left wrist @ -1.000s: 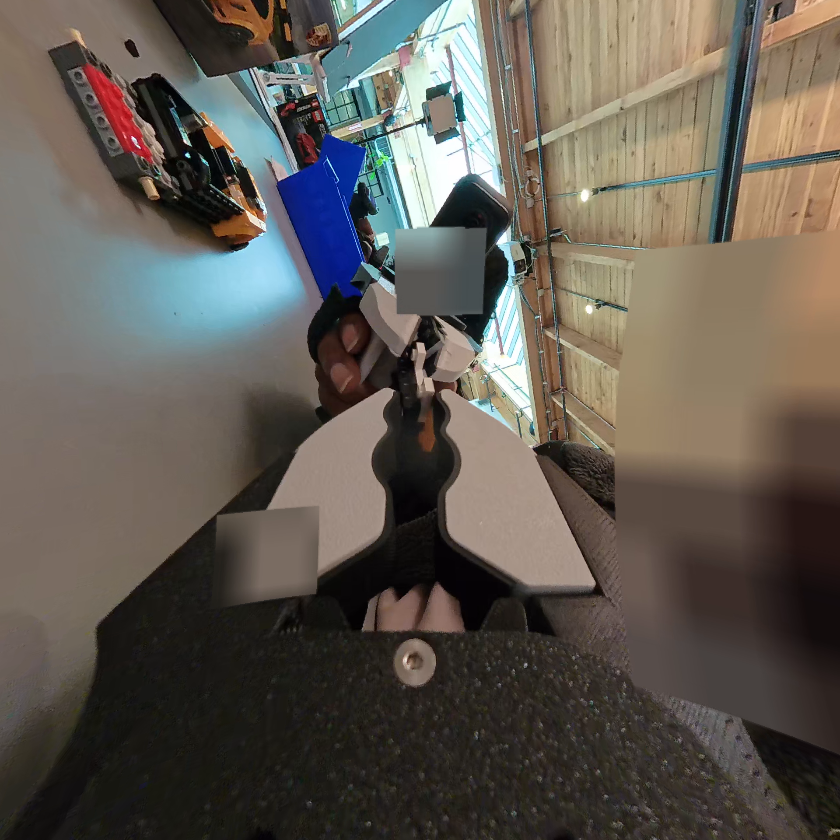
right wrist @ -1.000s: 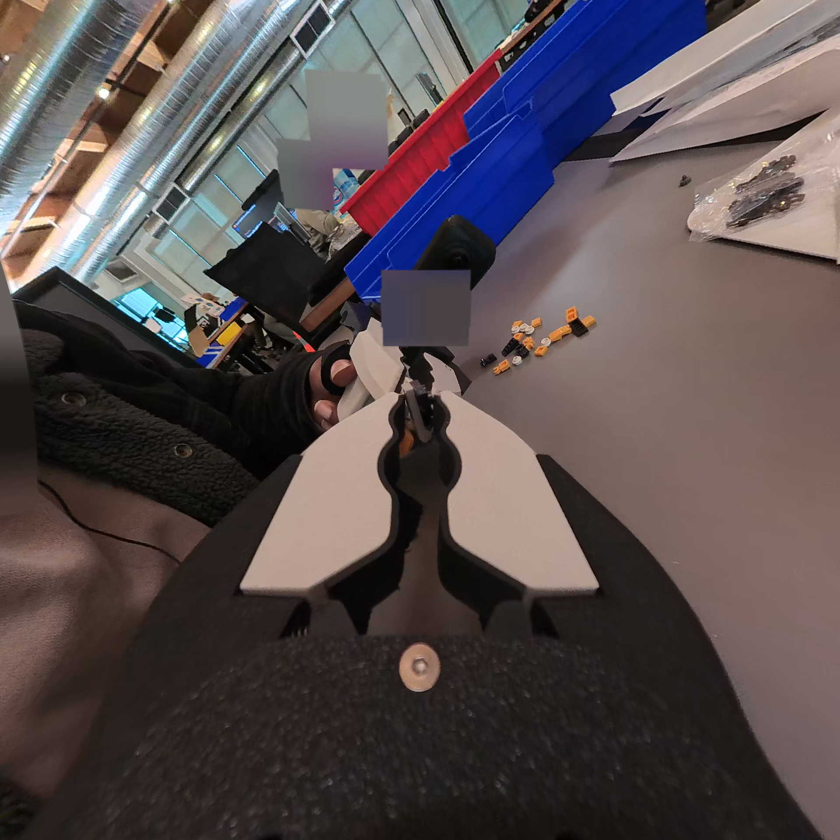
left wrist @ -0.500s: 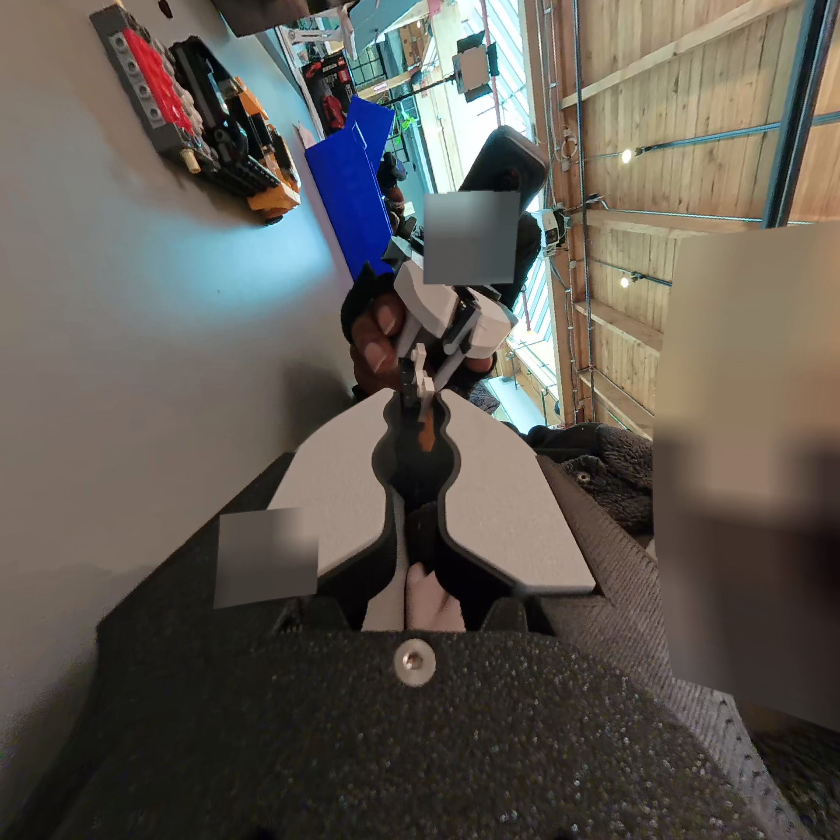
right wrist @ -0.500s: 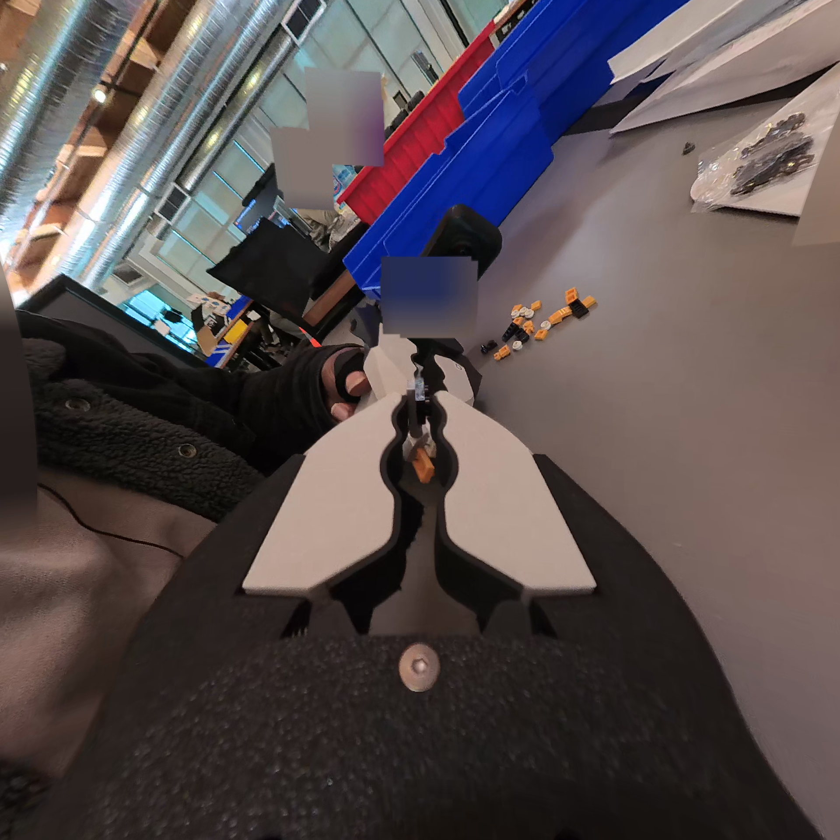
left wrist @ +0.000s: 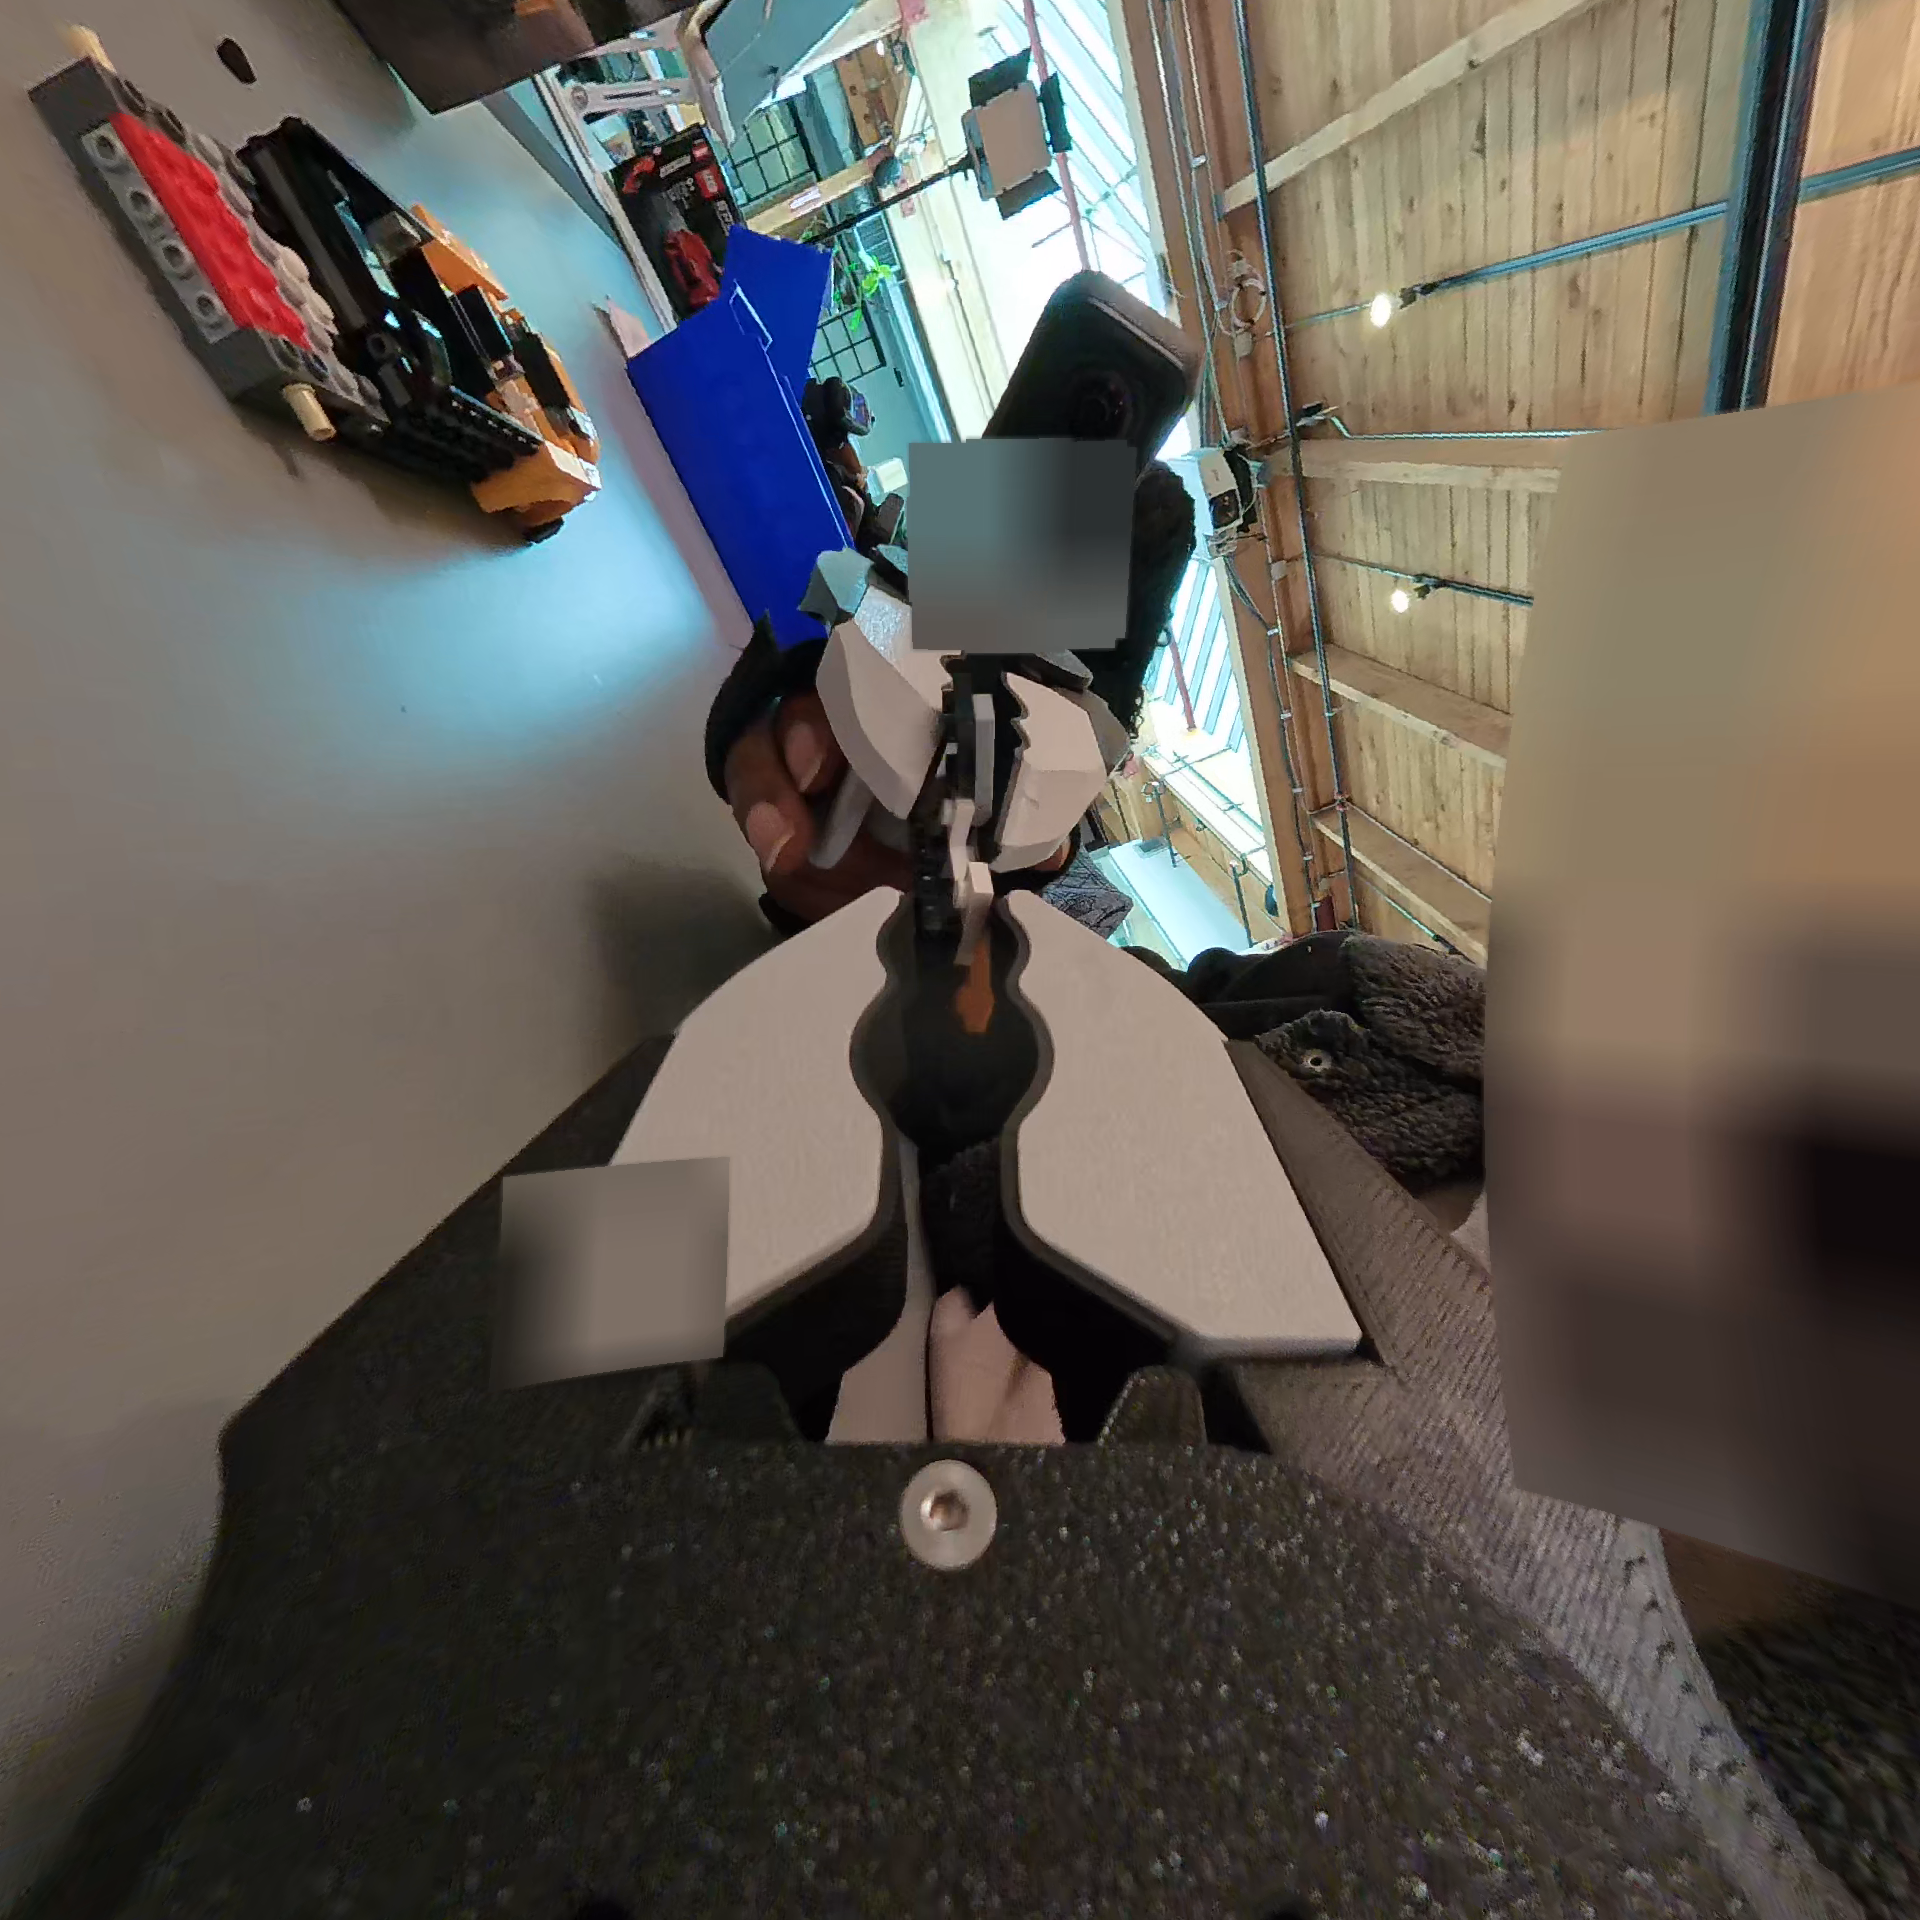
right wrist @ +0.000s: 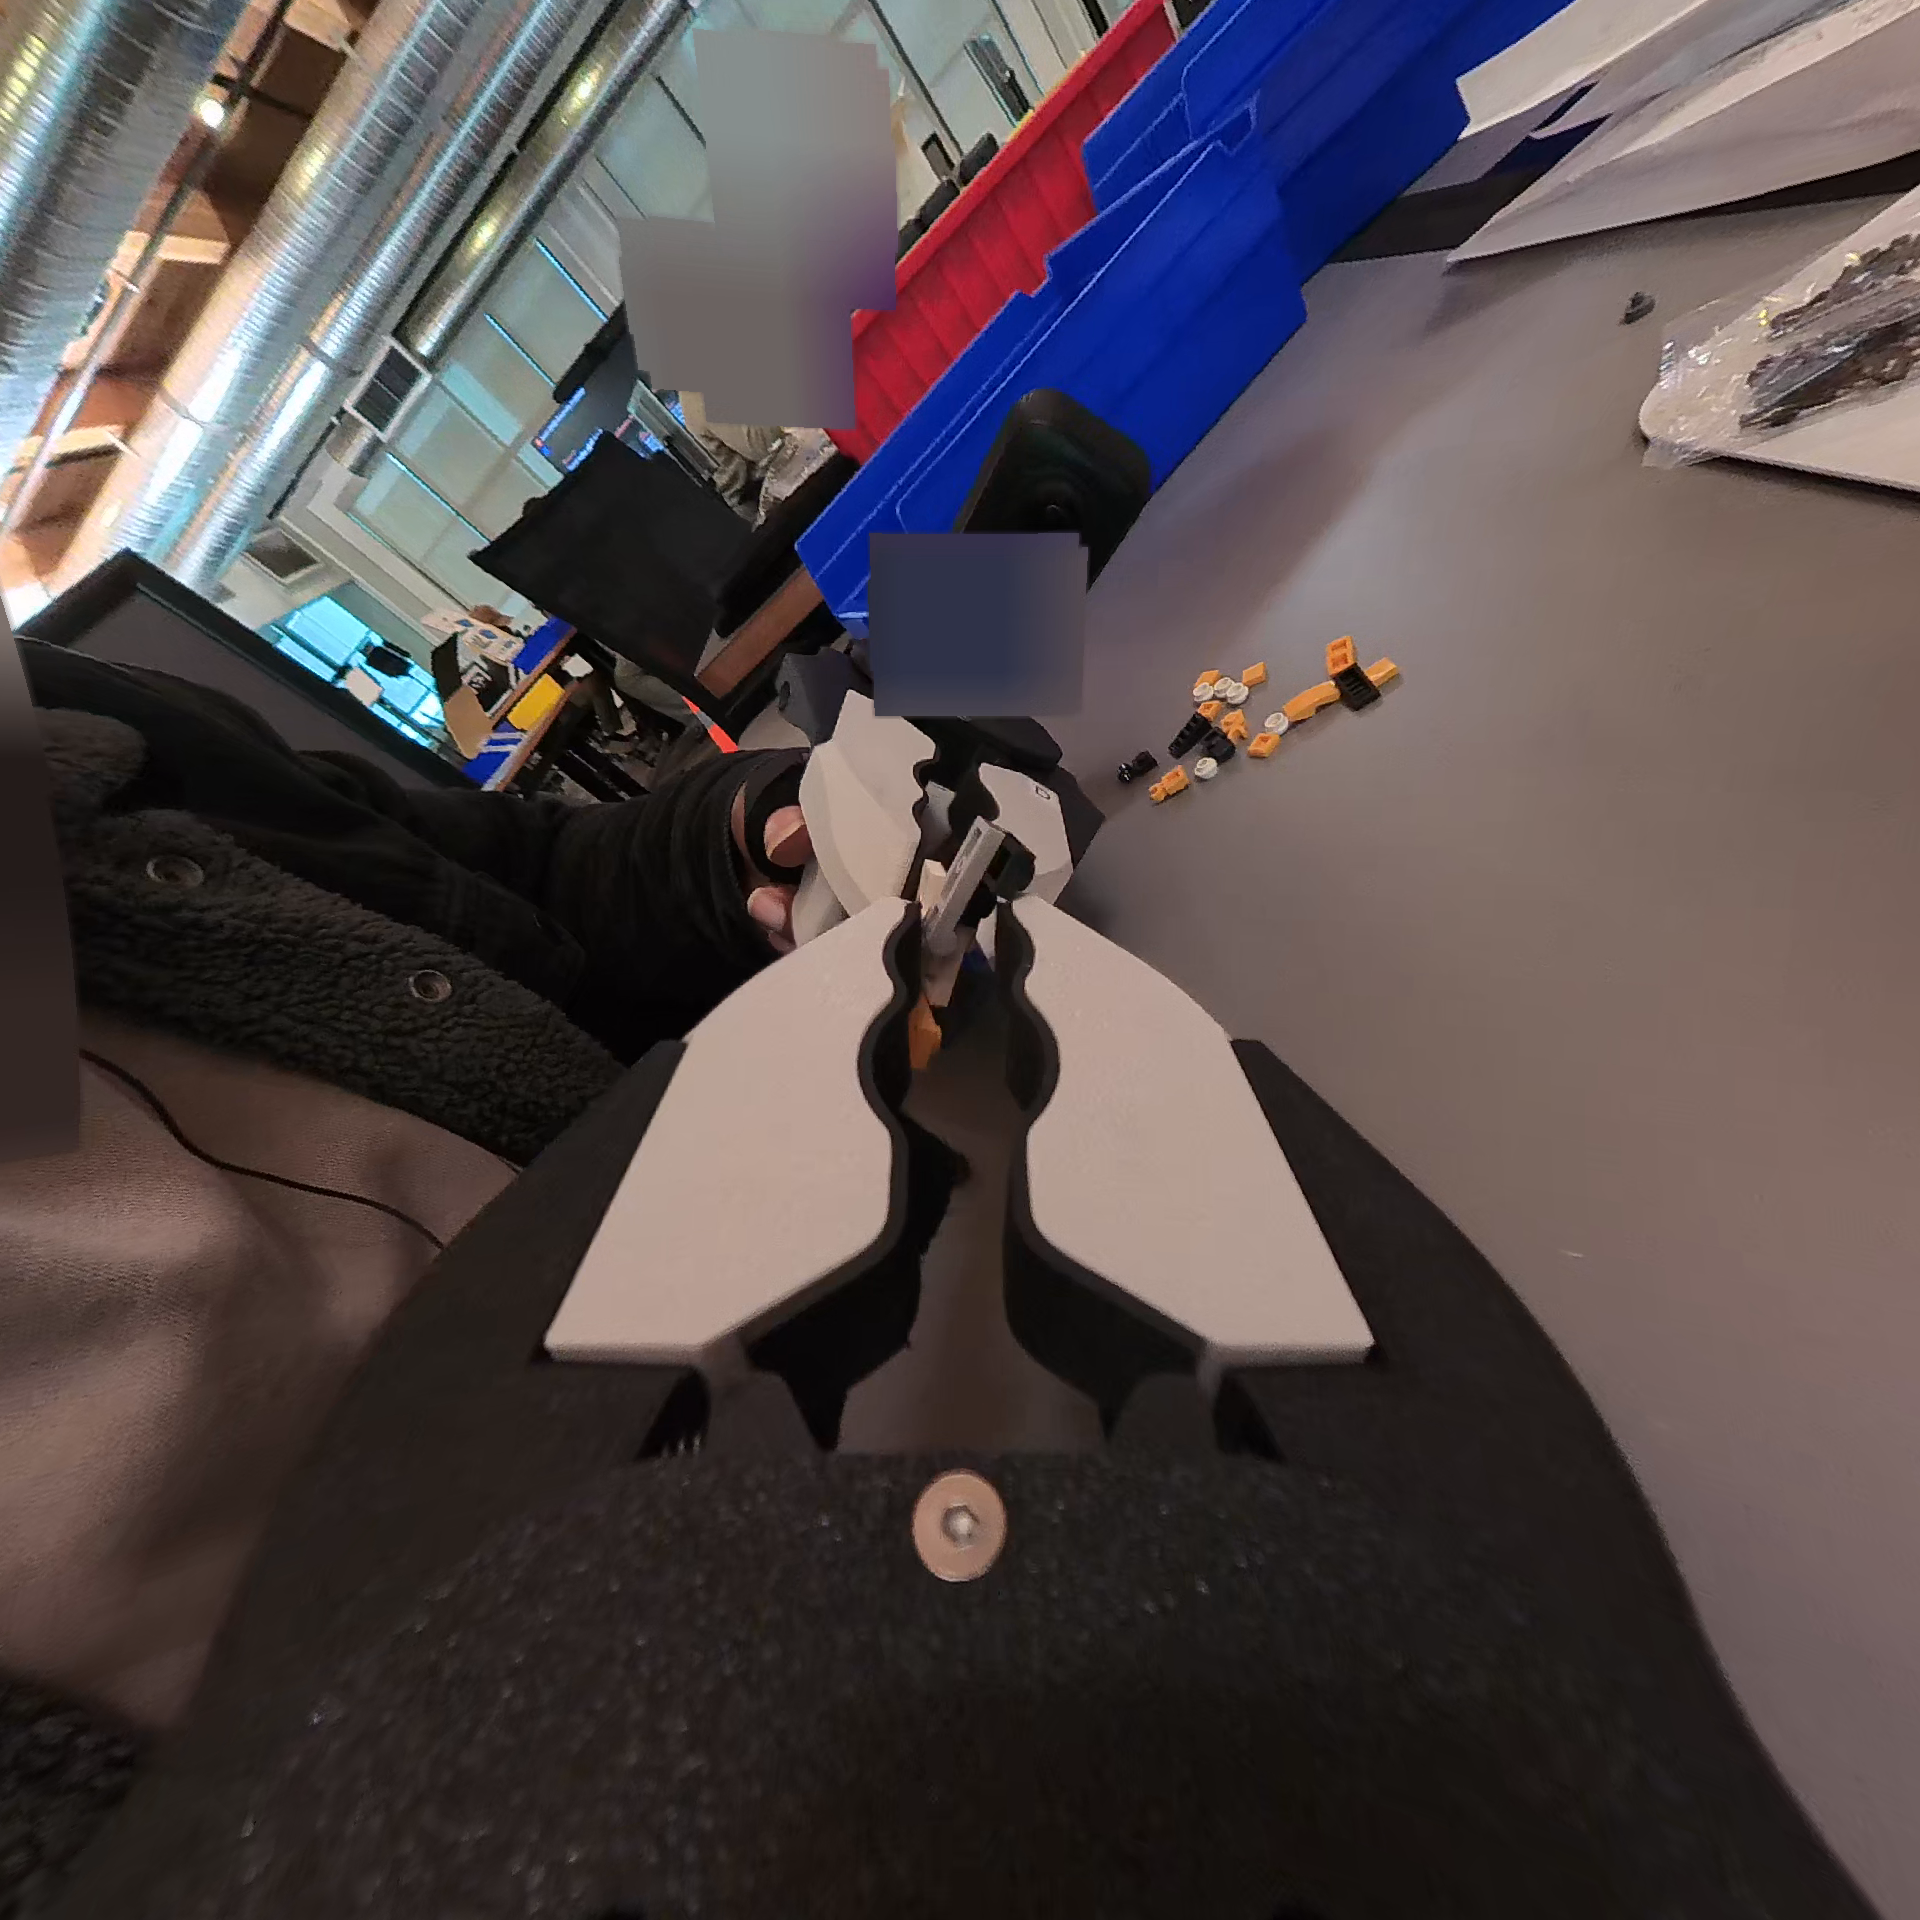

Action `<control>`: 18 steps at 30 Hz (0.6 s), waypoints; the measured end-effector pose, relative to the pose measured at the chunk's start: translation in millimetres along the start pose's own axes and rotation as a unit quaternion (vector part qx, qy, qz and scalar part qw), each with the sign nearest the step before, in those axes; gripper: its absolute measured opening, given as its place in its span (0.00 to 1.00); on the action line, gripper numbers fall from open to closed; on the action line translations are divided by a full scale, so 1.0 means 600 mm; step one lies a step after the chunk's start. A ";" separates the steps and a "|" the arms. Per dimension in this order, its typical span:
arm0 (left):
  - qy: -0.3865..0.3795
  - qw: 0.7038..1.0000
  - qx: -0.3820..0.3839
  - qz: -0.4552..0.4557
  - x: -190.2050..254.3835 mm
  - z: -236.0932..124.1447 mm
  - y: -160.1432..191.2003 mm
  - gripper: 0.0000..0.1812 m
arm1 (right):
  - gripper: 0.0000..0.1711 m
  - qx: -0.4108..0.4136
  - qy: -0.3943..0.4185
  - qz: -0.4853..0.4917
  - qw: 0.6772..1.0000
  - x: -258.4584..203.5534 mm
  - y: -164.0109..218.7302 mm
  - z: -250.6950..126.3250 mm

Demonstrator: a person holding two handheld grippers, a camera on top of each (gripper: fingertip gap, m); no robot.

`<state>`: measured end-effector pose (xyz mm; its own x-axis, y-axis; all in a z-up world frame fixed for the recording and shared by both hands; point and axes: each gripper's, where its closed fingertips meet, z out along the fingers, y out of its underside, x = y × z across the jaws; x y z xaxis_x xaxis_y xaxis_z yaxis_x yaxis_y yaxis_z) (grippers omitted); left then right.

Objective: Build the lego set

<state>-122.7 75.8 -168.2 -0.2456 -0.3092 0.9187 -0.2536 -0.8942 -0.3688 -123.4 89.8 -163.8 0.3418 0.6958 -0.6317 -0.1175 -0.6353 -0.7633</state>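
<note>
Left gripper (left wrist: 951, 920) clamped near its tips on a thin stack of black, white and orange plates, the piece (left wrist: 961, 914), held in the air above the bench. Right gripper (right wrist: 951, 920) faces it tip to tip; its jaws stand slightly parted around the same piece, and whether they pinch it or only bracket it cannot be told. The orange tab hangs in the gap between the right fingers. Judgement: this is a mid-air join or hand-over of a sub-assembly, and the risks sit at the tips. Grip area is small on both sides; any twist between the two grippers could pry plates apart or pop the piece free, and it would drop to the bench or into the person's lap. Pressing studs together off-axis would leave them half seated. Outward: loose parts (right wrist: 1262, 717), orange, black and white, lie near the middle of the bench; a bag (right wrist: 1808, 364) of dark parts sits toward the far right edge. The partly built car (left wrist: 312, 322) rests well apart, toward the bench's far edge by the blue bins (right wrist: 1143, 312).
</note>
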 end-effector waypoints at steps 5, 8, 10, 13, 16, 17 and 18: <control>-0.005 1.000 0.006 0.019 0.002 -0.002 -0.004 0.07 | 0.08 0.001 -0.004 -0.004 1.000 -0.004 -0.001 0.000; -0.013 0.999 0.008 0.032 0.001 -0.003 -0.006 0.07 | 0.08 0.000 0.009 -0.027 1.000 -0.003 -0.003 0.000; -0.018 0.999 0.008 0.039 0.000 -0.003 -0.007 0.07 | 0.08 0.000 0.017 -0.046 0.999 -0.004 -0.004 0.000; -0.029 0.998 0.002 0.049 -0.005 -0.006 -0.006 0.07 | 0.08 -0.009 0.023 -0.046 0.999 0.001 -0.001 -0.002; -0.044 0.997 0.018 0.065 -0.005 -0.024 -0.025 0.07 | 0.08 0.002 0.038 -0.048 0.998 0.011 -0.011 -0.014; -0.054 0.995 0.028 0.073 -0.007 -0.035 -0.037 0.07 | 0.08 0.003 0.048 -0.052 0.997 0.017 -0.014 -0.019; -0.065 0.994 0.039 0.081 -0.008 -0.047 -0.050 0.07 | 0.08 0.000 0.060 -0.057 0.997 0.024 -0.015 -0.022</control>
<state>-140.3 113.3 -165.7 -0.1531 -0.4856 0.8606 -0.1462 -0.8502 -0.5058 -104.8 101.2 -164.3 0.4615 0.7187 -0.5201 -0.0723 -0.5538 -0.8295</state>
